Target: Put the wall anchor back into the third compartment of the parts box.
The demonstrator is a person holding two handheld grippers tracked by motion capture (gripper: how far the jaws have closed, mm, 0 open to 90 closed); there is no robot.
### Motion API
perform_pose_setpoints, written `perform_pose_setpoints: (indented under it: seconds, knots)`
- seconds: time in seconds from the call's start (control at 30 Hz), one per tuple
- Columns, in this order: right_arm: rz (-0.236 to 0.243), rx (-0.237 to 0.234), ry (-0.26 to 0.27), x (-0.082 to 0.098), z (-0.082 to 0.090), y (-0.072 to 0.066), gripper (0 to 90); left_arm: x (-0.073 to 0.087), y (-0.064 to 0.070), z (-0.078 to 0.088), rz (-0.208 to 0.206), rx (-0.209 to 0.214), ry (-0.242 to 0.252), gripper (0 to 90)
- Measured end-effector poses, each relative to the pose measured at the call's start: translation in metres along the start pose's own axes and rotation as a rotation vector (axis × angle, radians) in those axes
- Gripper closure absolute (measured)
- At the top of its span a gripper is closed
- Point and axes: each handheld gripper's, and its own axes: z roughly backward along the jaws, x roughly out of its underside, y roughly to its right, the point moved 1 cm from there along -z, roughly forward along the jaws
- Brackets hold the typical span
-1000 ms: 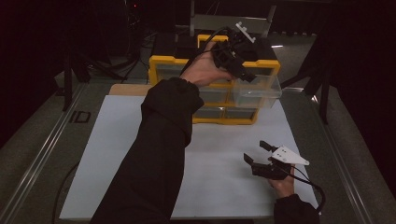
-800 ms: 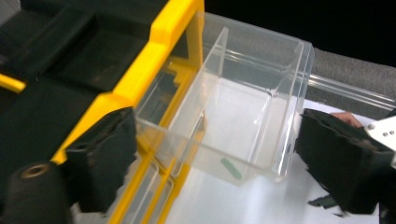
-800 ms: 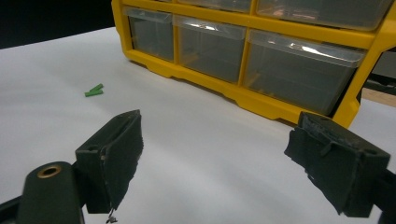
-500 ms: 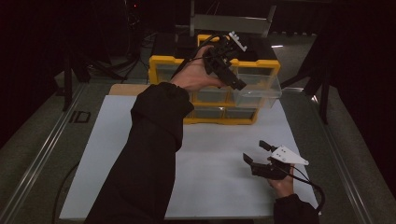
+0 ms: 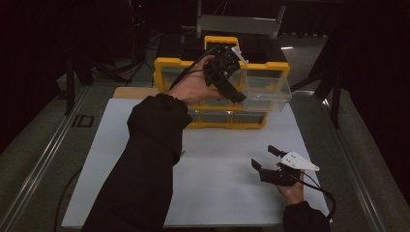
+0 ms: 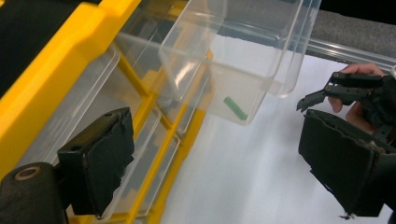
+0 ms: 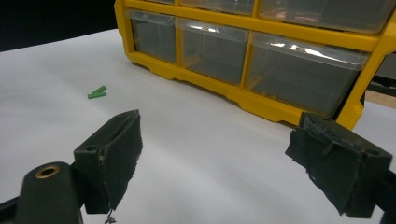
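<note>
A yellow drawer cabinet (image 5: 167, 65) stands at the back of the white sheet. One clear drawer (image 5: 268, 89) is pulled out at its upper right; the clear drawer (image 6: 243, 56) holds a small green stick (image 6: 235, 108). My left gripper (image 5: 238, 84) hovers just left of that drawer; its jaws have just been opening and now stand open with nothing between them (image 6: 219, 163). My right gripper (image 5: 262, 157) rests low over the sheet at the front right, open and empty (image 7: 224, 163), facing the cabinet's bottom row (image 7: 280, 70). Two green sticks (image 7: 96, 92) lie on the sheet.
The white sheet (image 5: 227, 193) covers the middle of the table, with grey table edges on both sides. A green piece (image 5: 183, 153) lies by the left sleeve. A cable trails from the right gripper toward the front right. Dark stands rise behind the cabinet.
My left hand has drawn the gripper leftward and a little down from above the pulled-out drawer. The right gripper has stayed put.
</note>
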Motion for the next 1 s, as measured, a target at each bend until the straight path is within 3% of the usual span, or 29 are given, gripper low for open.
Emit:
perform_pose_setpoints:
  seconds: [0.53, 0.67, 1.0]
  knots:
    - [0.0, -0.005, 0.006, -0.001, -0.002, -0.002, 15.2, 0.043, -0.007, -0.006, 0.044, 0.001, -0.037, 13.9]
    - [0.002, -0.005, 0.005, -0.001, -0.003, -0.002, 15.2, 0.057, -0.007, -0.012, 0.043, -0.034, -0.079, 14.1]
    - [0.006, -0.003, 0.005, -0.001, -0.003, -0.002, 15.2, 0.08, -0.009, -0.016, 0.075, -0.049, -0.095, 14.6]
